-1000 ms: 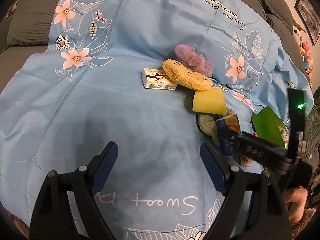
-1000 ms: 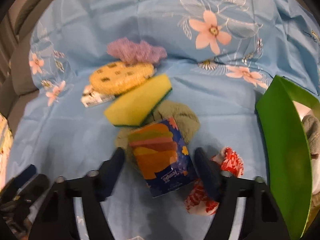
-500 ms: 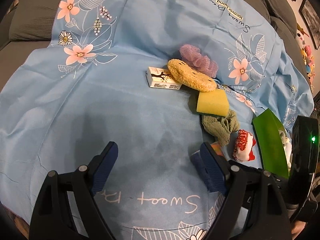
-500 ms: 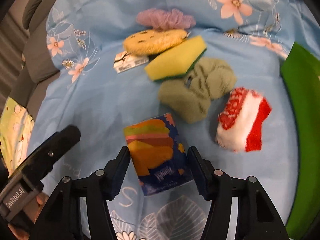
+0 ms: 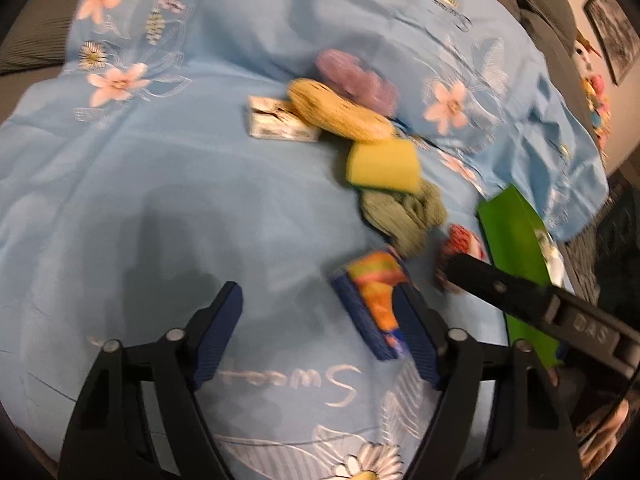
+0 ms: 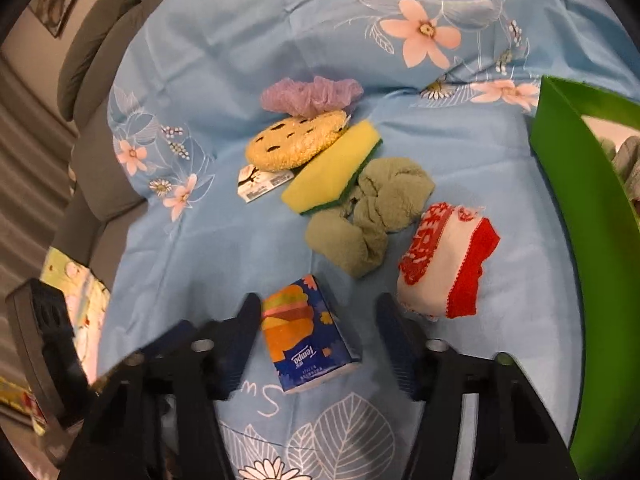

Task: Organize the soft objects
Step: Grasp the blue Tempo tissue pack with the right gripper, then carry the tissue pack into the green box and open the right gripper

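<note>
A blue and orange tissue pack [image 6: 308, 340] lies on the blue floral sheet [image 6: 248, 60] between the jaws of my right gripper [image 6: 316, 300]. The jaws are closing: the left pad touches the pack and sheet shows at the right pad. In the left wrist view the pack [image 5: 368, 300] sits just inside the right finger of my left gripper [image 5: 318, 292]. Its jaws are also closing, with a wide gap on the left. Behind lie a green cloth [image 6: 372, 216], a red and white cloth [image 6: 444, 260], a yellow sponge [image 6: 332, 172], a knitted scrubber [image 6: 296, 140] and a purple puff [image 6: 312, 94].
A green bin [image 6: 580, 240] stands at the right with cloth inside. A small white carton [image 6: 260, 184] lies left of the sponge. One finger of the right gripper [image 5: 520, 300] reaches in from the right of the left wrist view. Grey cushions border the sheet.
The right gripper brought the tissue pack off the green cloth toward the near edge, next to the left gripper. The left jaws have narrowed.
</note>
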Available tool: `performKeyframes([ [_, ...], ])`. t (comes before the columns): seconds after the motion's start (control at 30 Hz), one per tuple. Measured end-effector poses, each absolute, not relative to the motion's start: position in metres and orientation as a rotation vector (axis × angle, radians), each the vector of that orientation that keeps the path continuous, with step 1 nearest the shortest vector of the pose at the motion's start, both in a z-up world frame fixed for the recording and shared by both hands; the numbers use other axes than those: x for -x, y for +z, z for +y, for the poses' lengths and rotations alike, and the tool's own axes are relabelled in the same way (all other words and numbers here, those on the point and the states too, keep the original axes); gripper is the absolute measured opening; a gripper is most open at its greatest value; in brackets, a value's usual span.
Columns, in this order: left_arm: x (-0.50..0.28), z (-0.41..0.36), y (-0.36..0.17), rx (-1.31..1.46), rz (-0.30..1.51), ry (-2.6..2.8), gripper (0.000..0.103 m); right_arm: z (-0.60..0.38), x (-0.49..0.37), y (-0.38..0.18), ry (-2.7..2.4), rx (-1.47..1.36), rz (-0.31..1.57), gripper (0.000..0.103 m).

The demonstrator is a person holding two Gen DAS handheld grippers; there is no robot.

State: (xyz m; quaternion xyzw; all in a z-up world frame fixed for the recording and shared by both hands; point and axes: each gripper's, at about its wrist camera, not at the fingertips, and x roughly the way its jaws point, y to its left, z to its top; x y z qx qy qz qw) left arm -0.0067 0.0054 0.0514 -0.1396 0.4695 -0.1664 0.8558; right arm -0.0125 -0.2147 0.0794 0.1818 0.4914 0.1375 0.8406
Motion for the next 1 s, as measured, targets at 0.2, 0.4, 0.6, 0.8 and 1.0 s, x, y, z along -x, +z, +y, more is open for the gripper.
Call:
performKeyframes([
  [0.2, 0.012, -0.024, 0.036, 0.33, 1.072, -0.513, 0.031, -0.208, 0.003, 0.061, 0.356, -0.449, 1.122, 0.054],
  [0.4, 0.012, -0.033, 0.03, 0.301, 1.06, -0.538, 0.023, -0.199, -0.002, 0.041, 0.338, -0.435, 1.188, 0.054],
  [0.6, 0.011, -0.031, 0.037, 0.282, 1.014, -0.542, 0.021, -0.198, -0.002, 0.039, 0.34, -0.432, 1.184, 0.054],
  [0.8, 0.016, -0.046, 0.072, 0.211, 0.89, -0.584, 0.021, -0.208, 0.011, 0.077, 0.326, -0.42, 1.052, 0.054],
  [1.0, 0.02, -0.086, 0.112, 0.174, 0.773, -0.671, 0.02, -0.249, 0.028, 0.119, 0.242, -0.457, 0.885, 0.054],
])
